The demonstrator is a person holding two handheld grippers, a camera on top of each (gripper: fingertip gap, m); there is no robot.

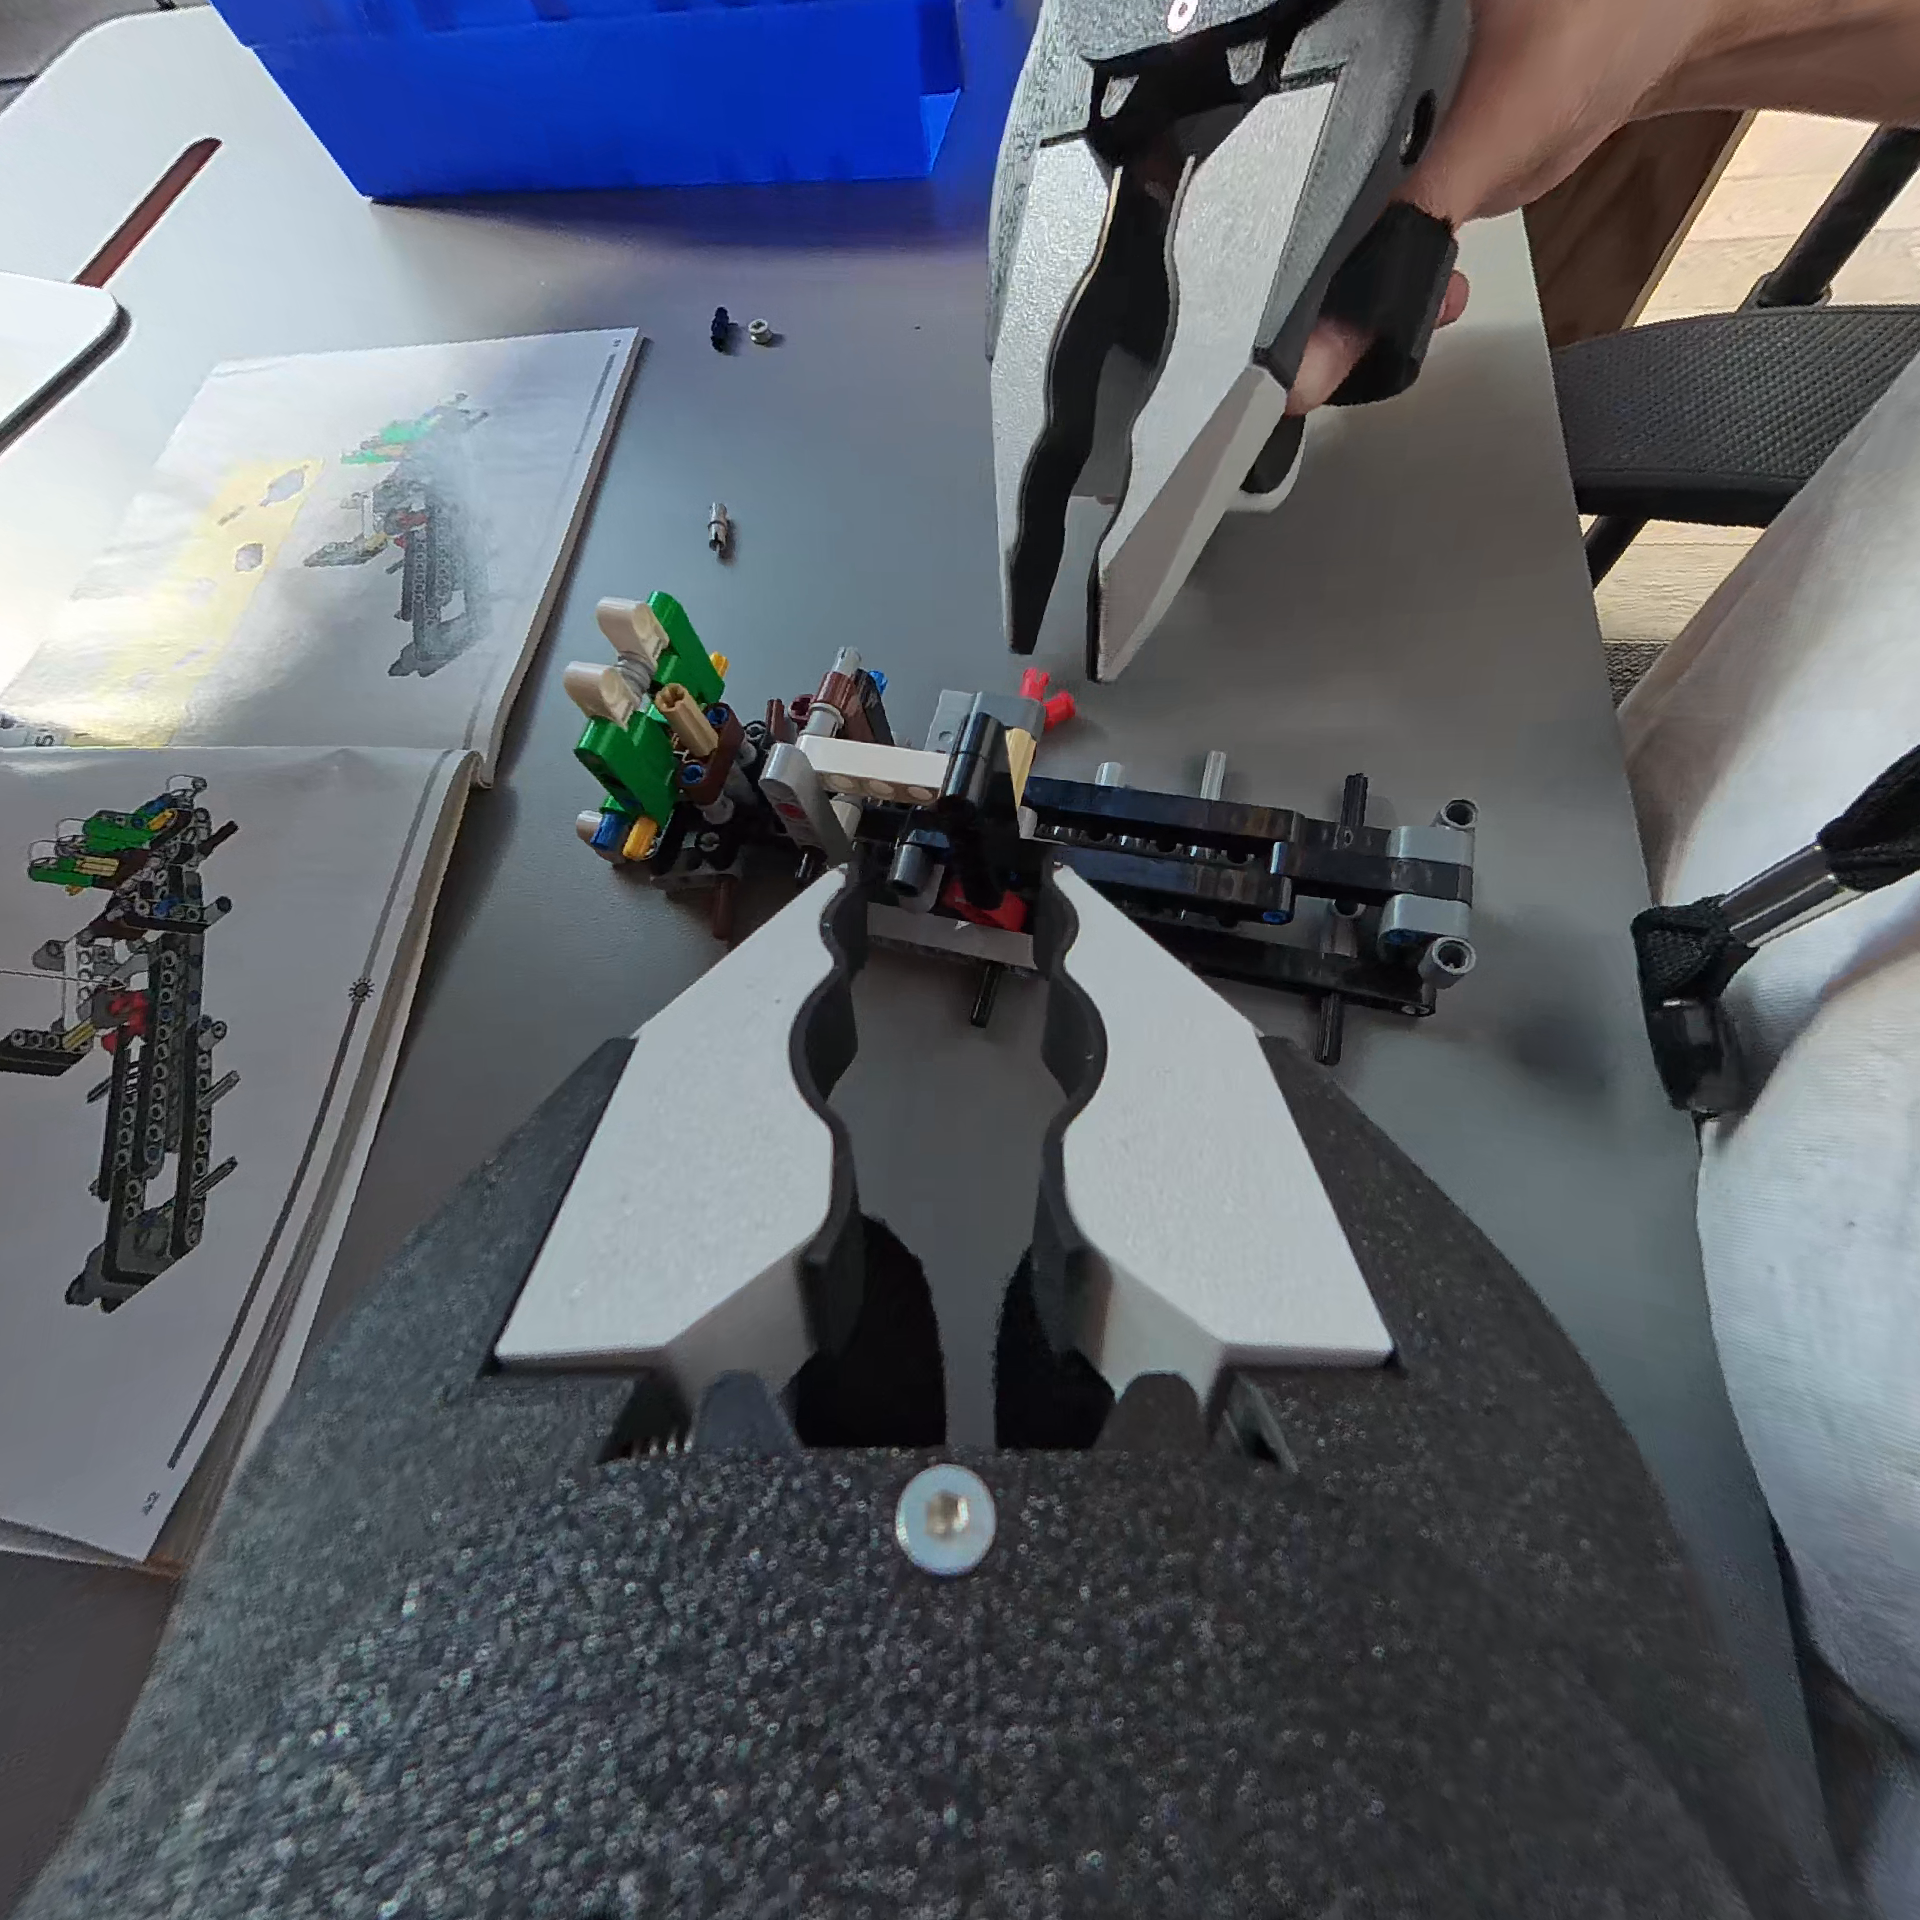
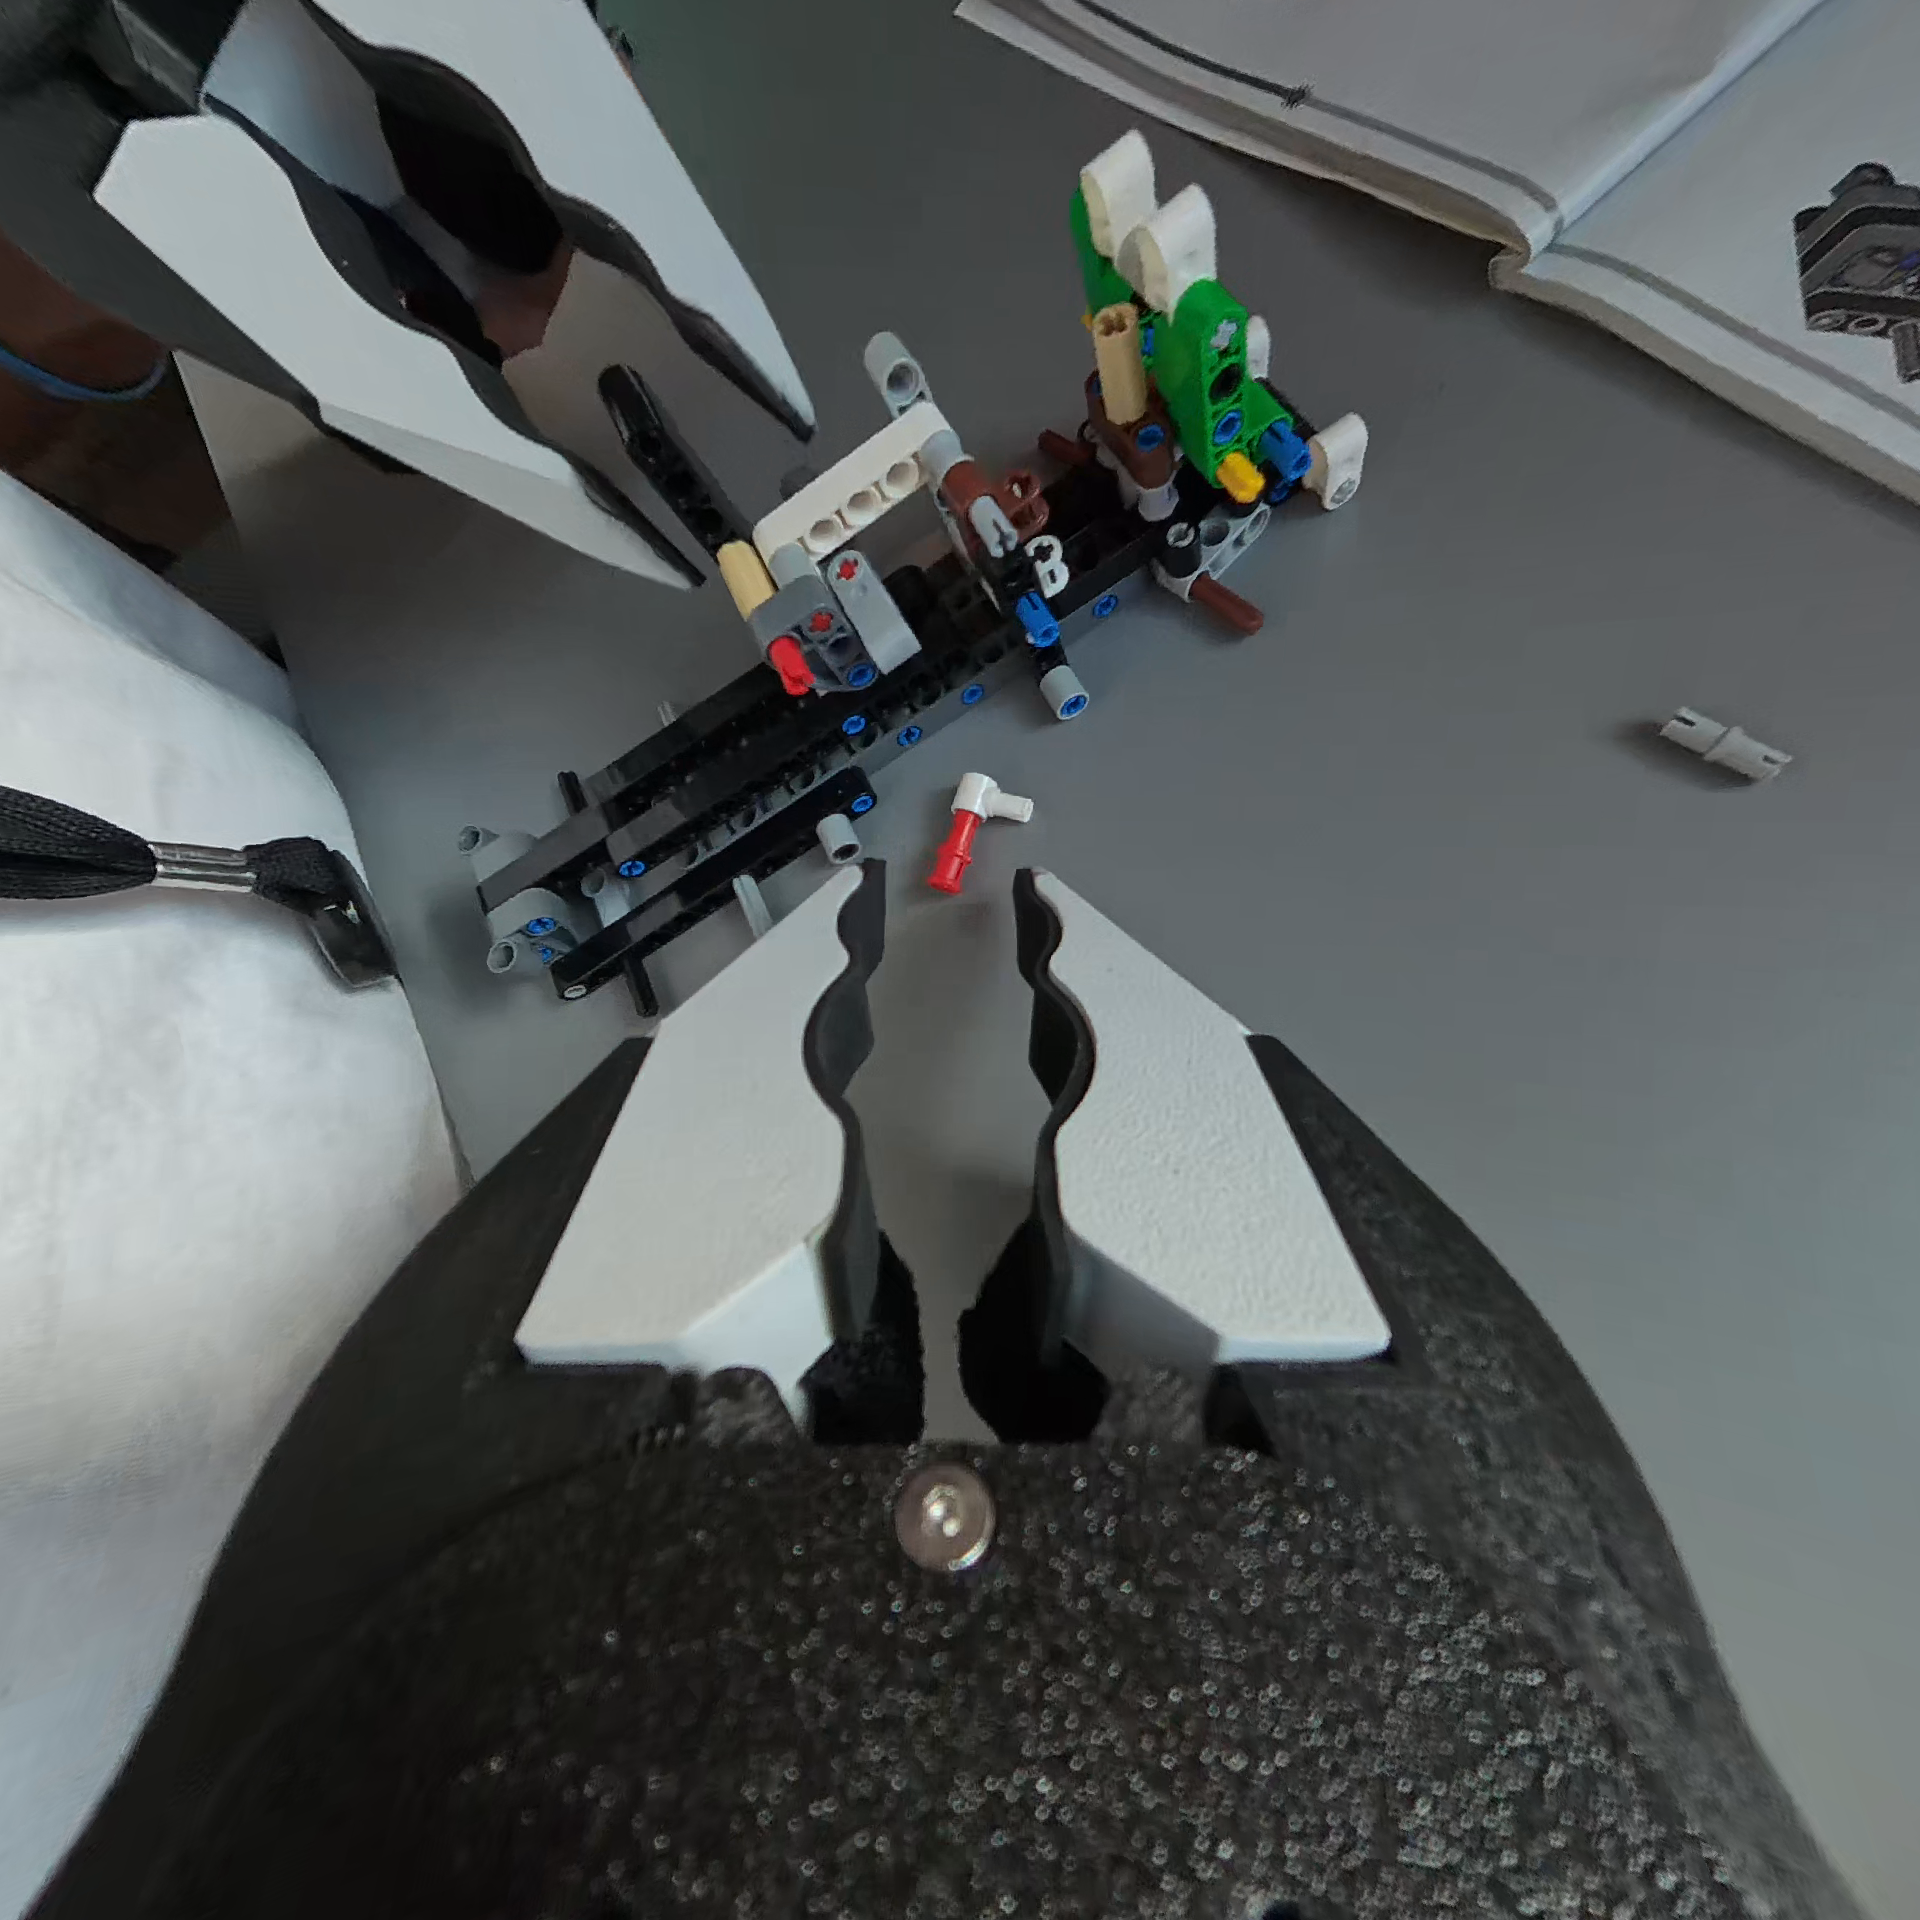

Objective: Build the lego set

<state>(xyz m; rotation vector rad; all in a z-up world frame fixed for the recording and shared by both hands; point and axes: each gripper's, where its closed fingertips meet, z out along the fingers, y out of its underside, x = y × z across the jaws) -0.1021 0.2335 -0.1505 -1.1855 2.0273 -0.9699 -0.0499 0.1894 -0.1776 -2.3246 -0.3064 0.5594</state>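
the left gripper, at the centre of the left wrist view, is closed on the middle of a long black, grey and green plastic brick model lying on the dark grey table, its fingertips pressed against either side of a grey and red block in the model. the right gripper, at the centre of the right wrist view, stands with its jaws narrowly apart and bare, just short of a small loose red and white plastic connector piece on the table beside the model. a blue plastic bin sits at the top left of the left wrist view; its contents cannot be told. an open paper instruction booklet lies at the left, and a small grey pin lies above the model.
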